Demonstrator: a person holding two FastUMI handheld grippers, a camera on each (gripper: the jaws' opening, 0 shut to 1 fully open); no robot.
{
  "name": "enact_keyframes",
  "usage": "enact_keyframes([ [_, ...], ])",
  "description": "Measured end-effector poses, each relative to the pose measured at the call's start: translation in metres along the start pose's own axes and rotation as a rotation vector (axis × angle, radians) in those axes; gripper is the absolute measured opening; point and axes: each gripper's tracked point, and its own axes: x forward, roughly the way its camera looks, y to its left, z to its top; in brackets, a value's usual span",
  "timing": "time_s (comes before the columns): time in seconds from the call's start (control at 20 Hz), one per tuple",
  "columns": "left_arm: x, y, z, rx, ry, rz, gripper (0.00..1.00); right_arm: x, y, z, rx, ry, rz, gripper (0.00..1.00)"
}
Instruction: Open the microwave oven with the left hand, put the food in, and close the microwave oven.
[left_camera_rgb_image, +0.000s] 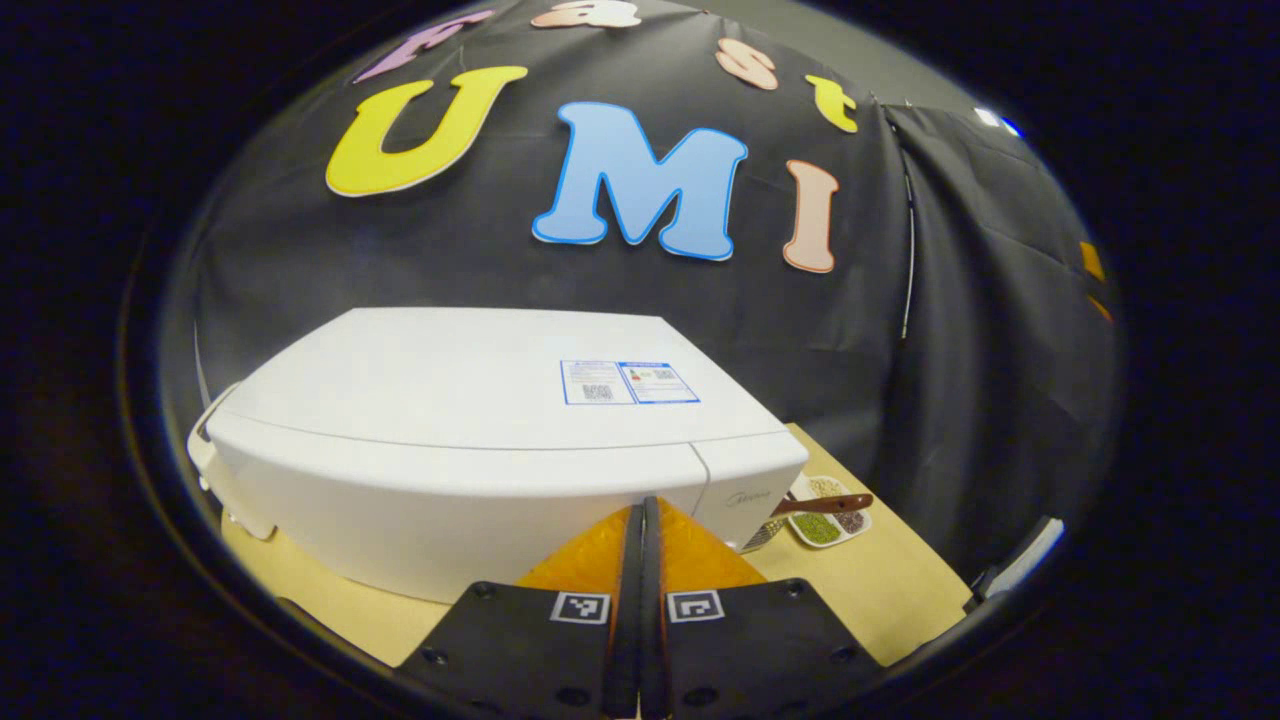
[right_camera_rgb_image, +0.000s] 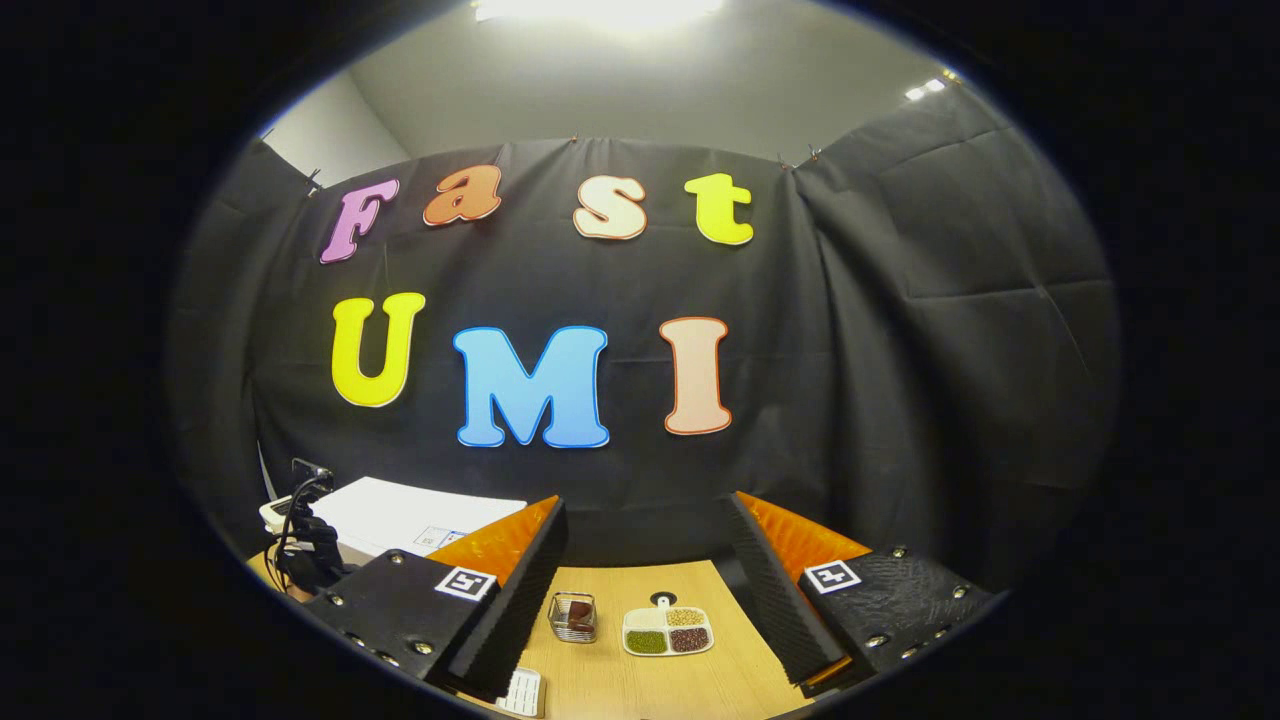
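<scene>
Microwave (left_camera_rgb_image: 470, 420): door closed, unopened.
Left gripper (left_camera_rgb_image: 641, 560): fingers together, aimed at microwave front.
Right gripper (right_camera_rgb_image: 645, 590): fingers apart, above food tray (right_camera_rgb_image: 668, 630).

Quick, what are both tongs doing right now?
Left tongs: closed, holding nothing, near the microwave.
Right tongs: open, empty.

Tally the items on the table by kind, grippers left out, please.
Microwave oven: 1
Divided dish of grains: 1
Small wire basket: 1
White object at the table's near edge, kind unclear: 1
Total: 4
</scene>
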Motion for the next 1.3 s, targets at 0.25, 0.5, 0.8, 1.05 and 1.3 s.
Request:
enact_keyframes([
  [0.25, -0.009, 0.004, 0.009, -0.006, -0.017, 0.031, 0.07, -0.005, 0.007, 0.002, 0.002, -0.003, 0.015, 0.96],
  [0.5, -0.086, 0.011, 0.098, 0.037, -0.22, 0.082, 0.06, -0.011, 0.024, 0.02, 0.012, -0.048, 0.053, 0.96],
  [0.8, -0.229, 0.028, 0.217, 0.108, -0.492, 0.218, 0.95, -0.019, 0.053, 0.046, -0.001, -0.084, 0.114, 0.96],
  [1.05, -0.304, 0.02, 0.244, 0.103, -0.531, 0.181, 0.97, -0.036, 0.074, 0.061, -0.004, -0.086, 0.115, 0.96],
  [1.3, -0.337, 0.037, 0.232, 0.07, -0.526, 0.167, 0.96, -0.059, 0.099, 0.063, -0.012, -0.091, 0.09, 0.96],
])
